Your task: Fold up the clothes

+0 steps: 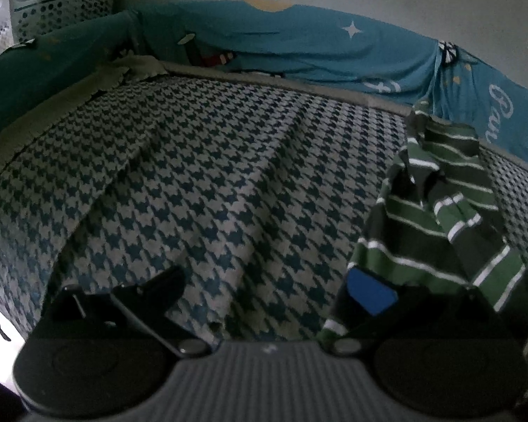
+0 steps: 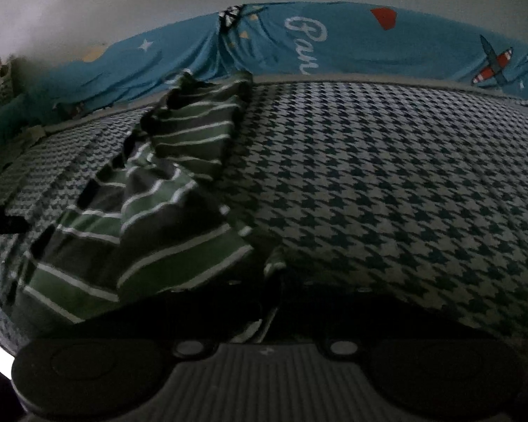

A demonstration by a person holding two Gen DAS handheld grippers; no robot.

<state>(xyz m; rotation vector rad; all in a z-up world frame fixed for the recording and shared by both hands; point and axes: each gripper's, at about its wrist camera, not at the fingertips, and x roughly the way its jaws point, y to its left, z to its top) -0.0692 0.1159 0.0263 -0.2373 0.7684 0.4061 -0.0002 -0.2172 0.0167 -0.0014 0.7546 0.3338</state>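
Note:
A green shirt with white stripes (image 2: 165,190) lies crumpled on the houndstooth bedspread (image 2: 387,176), running from the back edge toward me. My right gripper (image 2: 272,281) is dark and low in its own view, shut on a fold of the shirt's near edge; a strip of striped cloth shows between the fingers. In the left wrist view the same shirt (image 1: 439,211) is bunched at the right, rising above the bedspread (image 1: 211,176). My left gripper (image 1: 264,276) stands wide open over bare bedspread. Its blue-padded right finger (image 1: 369,292) sits against the shirt's lower edge, with nothing between the jaws.
A blue printed sheet (image 1: 334,45) hangs along the wall behind the bed and also shows in the right wrist view (image 2: 351,42). A white laundry basket (image 1: 63,7) stands at the far left. A beige cloth (image 1: 123,70) lies at the bed's back left corner.

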